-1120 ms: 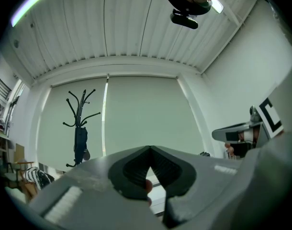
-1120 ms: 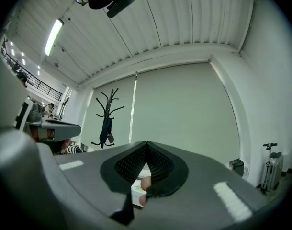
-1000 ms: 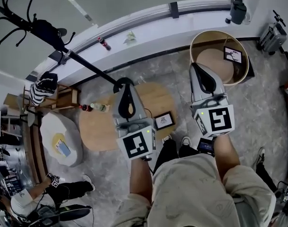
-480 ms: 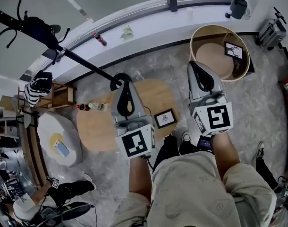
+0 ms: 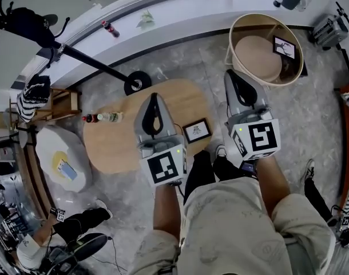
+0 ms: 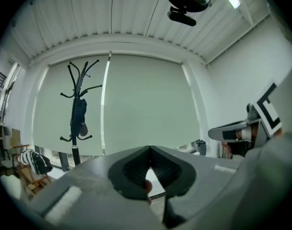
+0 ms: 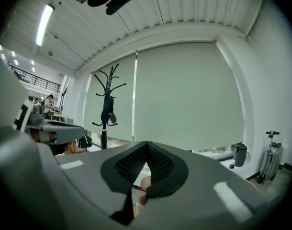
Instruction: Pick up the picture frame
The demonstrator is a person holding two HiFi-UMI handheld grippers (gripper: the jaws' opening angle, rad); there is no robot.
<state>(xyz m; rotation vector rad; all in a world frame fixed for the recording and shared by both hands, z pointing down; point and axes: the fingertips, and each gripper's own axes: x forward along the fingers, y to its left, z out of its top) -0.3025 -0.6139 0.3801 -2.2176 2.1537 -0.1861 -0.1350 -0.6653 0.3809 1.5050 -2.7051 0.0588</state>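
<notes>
On the low wooden bench [image 5: 120,148], in the head view, the picture frame [image 5: 197,130] sits near the edge closest to the person, face up toward the camera and untouched. The left gripper [image 5: 154,98] shows over the bench just left of the frame, and the right gripper [image 5: 232,75] shows to the frame's right, past the bench edge and over the floor. Neither reaches the frame, and both pairs of jaws are drawn together to a point with nothing in them. A few small bottles [image 5: 103,118] stand at the far-left part of the bench, well apart from the frame. A second, similar frame [image 5: 284,47] leans inside the round tub [image 5: 266,16] farther off. In the left gripper view the jaws meet at their tips and hold nothing. They point level at a pale window blind and a coat stand [image 6: 78,110], and the frame does not show. In the right gripper view the jaws are likewise closed on nothing, aimed level at the same wall, again with no frame ahead. By this reading the task has barely begun: nothing is grasped. What is left is to tip a gripper down to the frame, part its jaws, close them on an edge and lift.
</notes>
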